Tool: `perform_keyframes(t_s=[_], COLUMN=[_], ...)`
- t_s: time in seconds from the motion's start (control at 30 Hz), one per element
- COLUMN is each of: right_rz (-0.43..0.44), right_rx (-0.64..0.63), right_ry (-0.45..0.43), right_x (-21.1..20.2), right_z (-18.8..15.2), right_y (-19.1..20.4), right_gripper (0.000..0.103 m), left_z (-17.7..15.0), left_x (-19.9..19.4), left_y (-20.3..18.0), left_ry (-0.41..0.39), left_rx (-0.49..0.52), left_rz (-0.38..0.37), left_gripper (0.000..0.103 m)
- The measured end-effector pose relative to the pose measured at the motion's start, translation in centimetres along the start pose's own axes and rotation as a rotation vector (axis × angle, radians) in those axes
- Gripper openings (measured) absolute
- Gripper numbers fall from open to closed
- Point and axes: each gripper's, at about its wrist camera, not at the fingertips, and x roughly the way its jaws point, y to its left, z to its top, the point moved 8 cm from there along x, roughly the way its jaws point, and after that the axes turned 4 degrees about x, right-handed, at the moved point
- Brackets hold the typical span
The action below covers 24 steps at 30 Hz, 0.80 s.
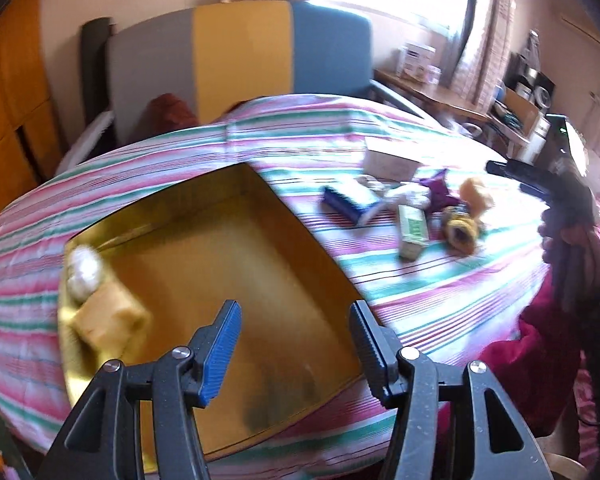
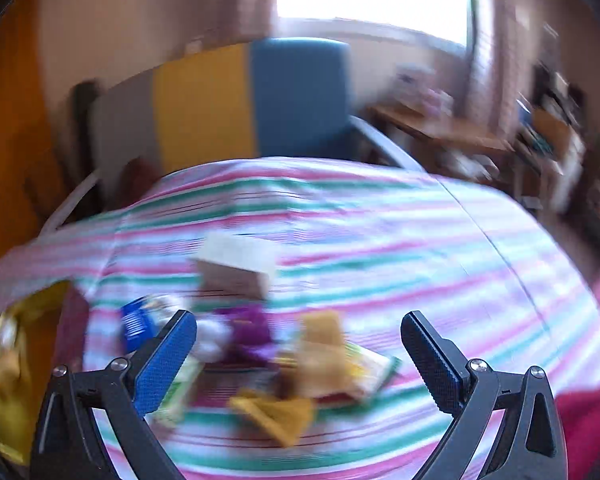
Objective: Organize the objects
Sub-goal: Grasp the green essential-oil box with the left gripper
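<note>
A bed covered in a pink, green and white striped quilt fills the room, serving as the work surface. On its near left side sits a large, shallow golden-yellow box, evidently the collecting bin, with a yellow block and a white rounded lump already tucked in its left corner. Further right on the quilt lies the unsorted heap: a beige cardboard box, a blue and white packet, a green and cream carton, a purple toy and an orange plush toy, clustered close together. The left gripper hangs over the golden box, jaws apart and empty, probably just done there. The right gripper hovers above the heap, spread wide and empty, seemingly choosing the next item; heavy blur hides which.
</note>
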Motion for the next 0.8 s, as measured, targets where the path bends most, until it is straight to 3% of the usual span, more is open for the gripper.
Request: perform_keyframes(t_s=[0.03, 0.13, 0.3, 0.4, 0.77, 0.8], right_rz=[-0.013, 0.073, 0.110, 0.126, 0.186, 0.186], right_rx=[0.063, 0.247, 0.289, 0.286, 0.406, 0.411], right_ry=[0.043, 0.075, 0.121, 0.118, 0.130, 0.128], right_x=[0.8, 1.3, 1.8, 1.6, 2.0, 2.0], right_z=[-0.3, 0.0, -0.7, -0.8, -0.9, -0.8], right_y=[-1.5, -3.8, -3.7, -3.3, -4.8, -4.9], right_gripper=[0.103, 0.103, 0.103, 0.103, 0.103, 0.103], left_z=[0.4, 2.3, 4.4, 5.2, 6.8, 6.9], left_x=[0.2, 1.9, 5.7, 8.4, 17.2, 17.9], left_y=[-0.6, -4.1, -9.2, -11.4, -13.4, -13.4], left_ry=[0.003, 0.008, 0.033, 0.055, 0.158, 0.164], left_rx=[0.008, 0.054, 0.142, 0.192, 0.202, 0.207], left_rz=[-0.009, -0.070, -0.136, -0.135, -0.098, -0.090], left_gripper=[0.057, 0.057, 0.057, 0.057, 0.057, 0.050])
